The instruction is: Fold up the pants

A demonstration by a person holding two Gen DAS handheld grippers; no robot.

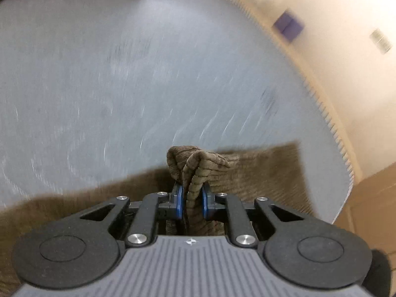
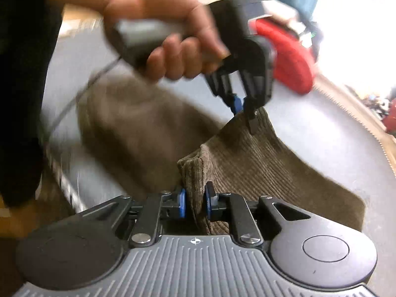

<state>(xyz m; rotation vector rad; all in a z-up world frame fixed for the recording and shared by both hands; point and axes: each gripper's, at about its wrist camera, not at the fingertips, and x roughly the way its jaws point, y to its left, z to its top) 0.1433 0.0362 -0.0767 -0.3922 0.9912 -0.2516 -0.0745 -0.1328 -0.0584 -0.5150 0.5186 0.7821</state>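
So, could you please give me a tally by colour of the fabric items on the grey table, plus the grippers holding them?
Brown corduroy pants: 1
Red fabric item, at the far edge of the table: 1
Grippers, left gripper and right gripper, both shut on the pants: 2
Total: 4

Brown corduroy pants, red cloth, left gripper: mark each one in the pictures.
Brown corduroy pants (image 2: 259,163): right wrist view, on the raised ribbed panel.
Red cloth (image 2: 289,59): right wrist view, on its rounded middle.
Left gripper (image 2: 243,105): right wrist view, between its fingertips, pinching the pants' edge.
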